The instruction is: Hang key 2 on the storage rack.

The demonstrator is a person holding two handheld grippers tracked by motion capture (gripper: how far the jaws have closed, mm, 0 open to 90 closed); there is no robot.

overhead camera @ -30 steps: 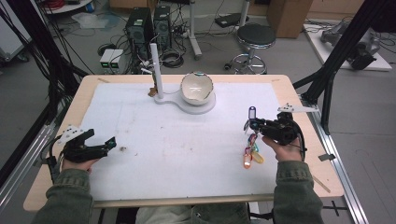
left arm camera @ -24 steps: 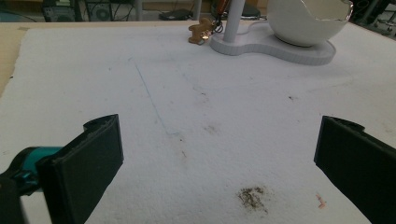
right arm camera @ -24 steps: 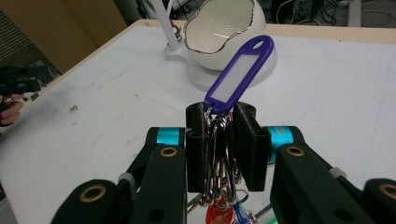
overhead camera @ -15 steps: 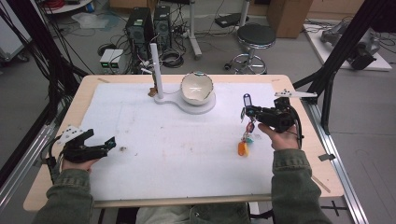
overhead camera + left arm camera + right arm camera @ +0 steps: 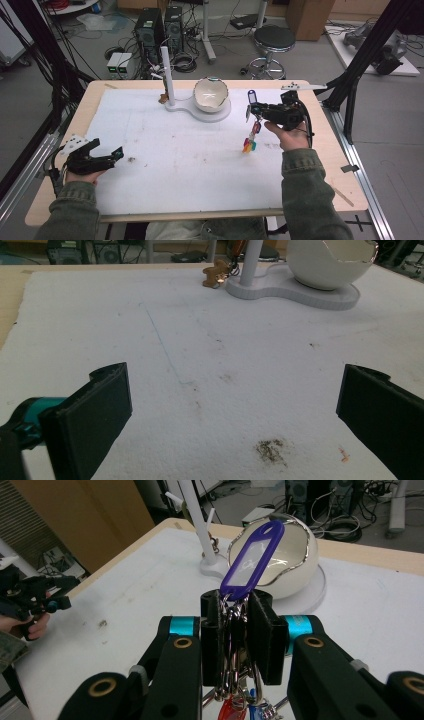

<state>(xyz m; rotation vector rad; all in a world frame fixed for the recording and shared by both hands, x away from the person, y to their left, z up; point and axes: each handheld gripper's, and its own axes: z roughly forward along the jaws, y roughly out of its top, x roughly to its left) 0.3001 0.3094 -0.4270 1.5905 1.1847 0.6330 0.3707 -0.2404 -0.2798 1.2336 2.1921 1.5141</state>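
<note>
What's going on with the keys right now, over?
Right tool shut on key bunch, purple tag sticking up, bunch dangling off the mat. Left tool open, empty, low over mat. White stand with bowl ahead, nothing between. Over.

Between the right tongs (image 5: 239,630): a glossy purple plastic tag (image 5: 251,560) on shiny metal key rings (image 5: 235,645). Beyond them, a glossy ceramic-looking bowl (image 5: 295,565) and matt, rough white tabletop cover (image 5: 135,595).

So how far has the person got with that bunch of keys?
Done: the right gripper is shut on the key bunch by its rings, and the bunch hangs clear of the white mat. In hand: carrying it near the stand and bowl. Left: probably hanging it or dropping it in. The left gripper rests open.
</note>
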